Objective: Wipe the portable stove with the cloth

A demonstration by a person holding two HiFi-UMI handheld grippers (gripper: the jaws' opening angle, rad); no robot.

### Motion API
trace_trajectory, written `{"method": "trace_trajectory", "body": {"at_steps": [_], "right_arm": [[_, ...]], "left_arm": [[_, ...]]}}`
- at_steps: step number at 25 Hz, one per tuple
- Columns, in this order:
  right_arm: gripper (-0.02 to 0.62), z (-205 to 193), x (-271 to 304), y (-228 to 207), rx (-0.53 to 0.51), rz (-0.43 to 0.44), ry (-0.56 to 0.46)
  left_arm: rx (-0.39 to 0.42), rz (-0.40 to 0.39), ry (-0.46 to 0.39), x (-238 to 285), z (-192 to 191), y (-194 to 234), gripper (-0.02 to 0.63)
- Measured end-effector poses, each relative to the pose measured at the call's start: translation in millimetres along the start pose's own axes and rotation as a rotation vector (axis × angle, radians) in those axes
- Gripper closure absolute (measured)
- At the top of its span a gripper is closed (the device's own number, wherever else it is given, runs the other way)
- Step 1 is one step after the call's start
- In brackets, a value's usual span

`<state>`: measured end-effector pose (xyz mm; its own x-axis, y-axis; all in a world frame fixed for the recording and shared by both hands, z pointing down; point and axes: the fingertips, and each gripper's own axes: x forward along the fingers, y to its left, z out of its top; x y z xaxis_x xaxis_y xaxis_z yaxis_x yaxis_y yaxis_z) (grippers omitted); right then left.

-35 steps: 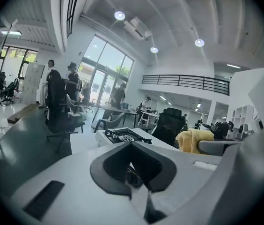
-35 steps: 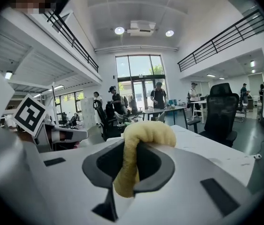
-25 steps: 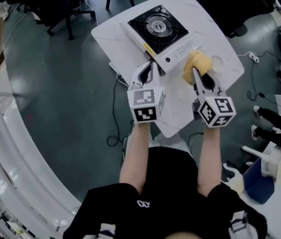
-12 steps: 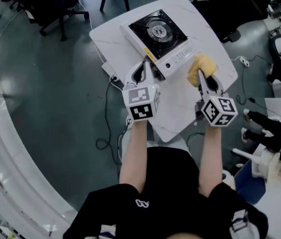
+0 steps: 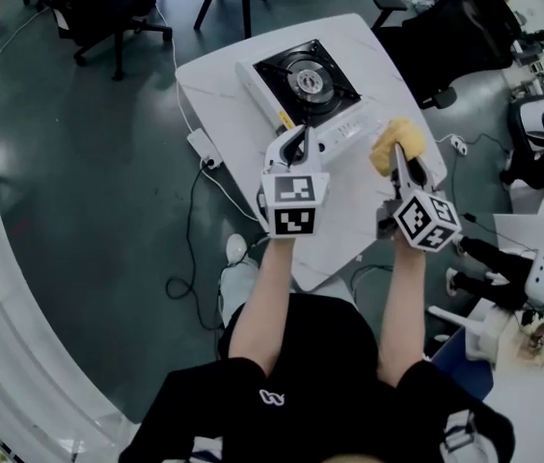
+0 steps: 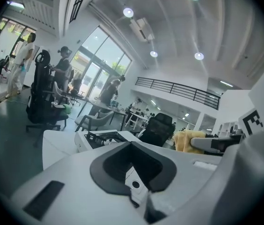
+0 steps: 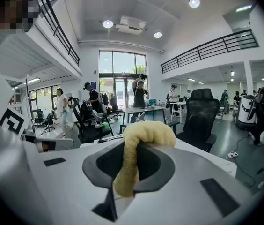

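Portable stove [image 5: 306, 80], white with a black burner top, on the white table [image 5: 216, 75].
Your right gripper [image 5: 399, 152] clamps the yellow cloth [image 7: 131, 163] just beside it; your left gripper [image 5: 300, 133], jaws together and empty, is near its front.

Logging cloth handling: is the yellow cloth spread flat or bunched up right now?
Bunched: the cloth is a rolled wad pinched in the right gripper, draped over its jaws, not laid out flat.
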<state>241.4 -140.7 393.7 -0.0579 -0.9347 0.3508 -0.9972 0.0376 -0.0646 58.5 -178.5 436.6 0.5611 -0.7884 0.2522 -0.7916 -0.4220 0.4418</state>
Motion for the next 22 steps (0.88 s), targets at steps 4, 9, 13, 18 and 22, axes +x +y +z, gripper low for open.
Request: {"method": "trace_trajectory", "body": {"at_steps": [4,9,13,18,22], "right_arm": [[0.557,-7.1,8.8,-12.9,0.018,-0.010,0.007],[0.557,-19.8,25.4,-36.7,0.141,-0.039,0.012],[0.557,-27.8,43.0,-59.4,0.128,-0.053,0.053],[0.557,-35.9,71.5,-91.9,0.052,-0.055,0.102],[0.557,-43.4,105.3,-100.0,-0.062,0.001,0.160]], "left_arm": [[-0.001,0.009,0.019,9.8,-11.1,2.7,0.612],[-0.007,0.033,0.054,24.9,-25.6,4.1,0.612],[0.004,0.044,0.085,39.4,-35.8,-2.4,0.612],[0.017,0.060,0.108,51.6,-46.5,-7.5,0.612],[0.036,0.101,0.120,54.1,-49.0,-3.7,0.612]]}}
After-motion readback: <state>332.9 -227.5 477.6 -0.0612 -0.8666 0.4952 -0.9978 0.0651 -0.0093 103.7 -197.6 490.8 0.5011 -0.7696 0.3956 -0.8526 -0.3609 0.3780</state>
